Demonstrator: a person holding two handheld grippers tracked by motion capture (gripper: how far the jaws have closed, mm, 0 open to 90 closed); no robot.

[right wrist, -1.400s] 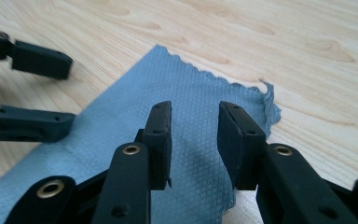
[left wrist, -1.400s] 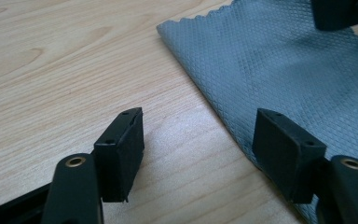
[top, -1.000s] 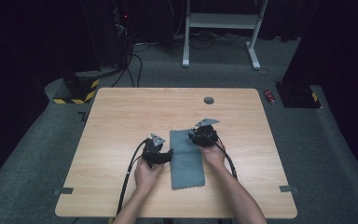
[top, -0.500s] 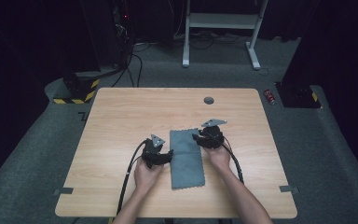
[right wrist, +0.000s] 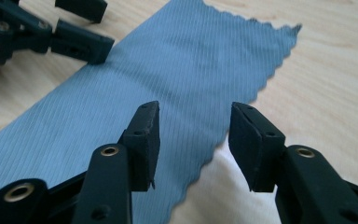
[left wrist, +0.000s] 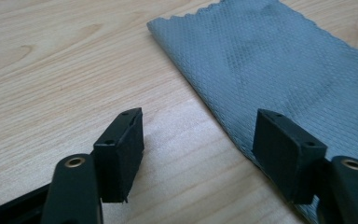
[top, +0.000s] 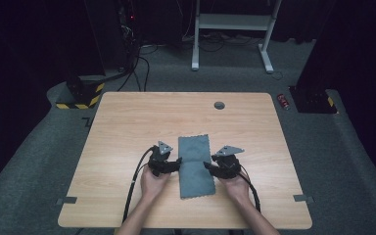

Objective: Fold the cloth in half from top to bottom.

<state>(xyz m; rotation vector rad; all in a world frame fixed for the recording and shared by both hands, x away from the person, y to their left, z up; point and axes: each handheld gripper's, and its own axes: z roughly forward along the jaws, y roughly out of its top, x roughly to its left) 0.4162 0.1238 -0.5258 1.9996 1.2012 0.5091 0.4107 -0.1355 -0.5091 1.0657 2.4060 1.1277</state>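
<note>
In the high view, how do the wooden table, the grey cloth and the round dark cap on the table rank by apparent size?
1. wooden table, largest.
2. grey cloth.
3. round dark cap, smallest.

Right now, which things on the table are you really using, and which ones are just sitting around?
Using:
- grey cloth, lying flat on the table
- left gripper, open at the cloth's left edge
- right gripper, open at its right edge, jaws just been opening, pressing nothing

Just sitting around:
- small dark round thing near the table's far edge
- red thing on the floor
</note>
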